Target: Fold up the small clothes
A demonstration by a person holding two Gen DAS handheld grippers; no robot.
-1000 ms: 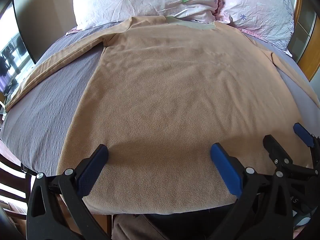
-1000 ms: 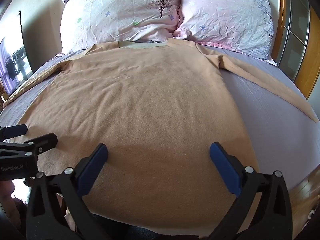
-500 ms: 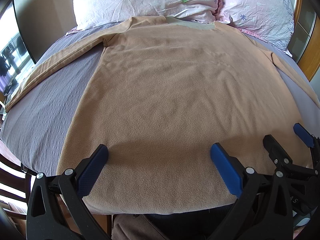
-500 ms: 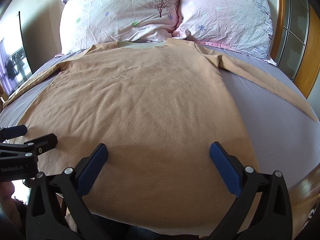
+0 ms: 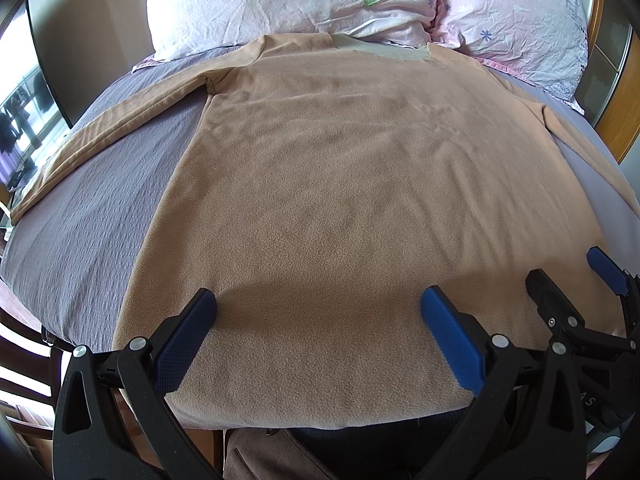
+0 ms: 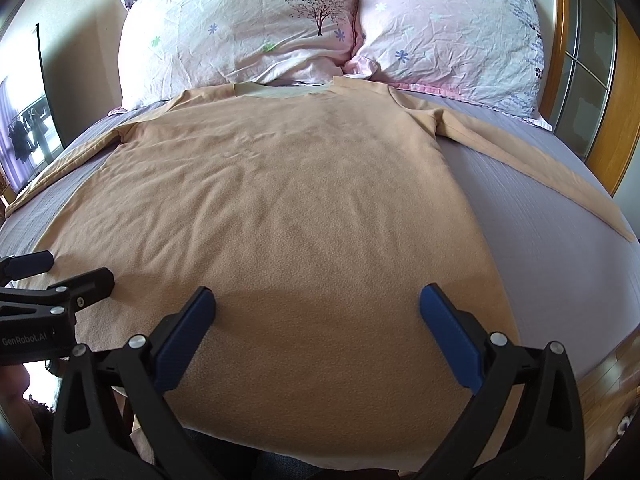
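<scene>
Hovering over the near hem at the bottom of the frame, your left gripper (image 5: 318, 312) and right gripper (image 6: 318, 312) are both spread wide, grasping nothing. The tan long-sleeved shirt (image 5: 360, 184) lies flat across the grey bedspread (image 5: 92, 220), collar toward the pillows (image 6: 280, 28) at the top.

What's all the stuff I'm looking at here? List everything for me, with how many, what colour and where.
Long-sleeved shirt: one, tan, spread flat on the bed, collar toward the pillows, both sleeves stretched out sideways.
Bedsheet: one, grey-purple, under the shirt.
Pillows: two, pale pink with small flowers and a tree print, side by side at the head of the bed.
Headboard frame: one, orange wood, at the far right.
Left gripper: one, black with blue finger pads, open, over the shirt's near hem.
Right gripper: one, black with blue finger pads, open, over the near hem, beside the left one.
</scene>
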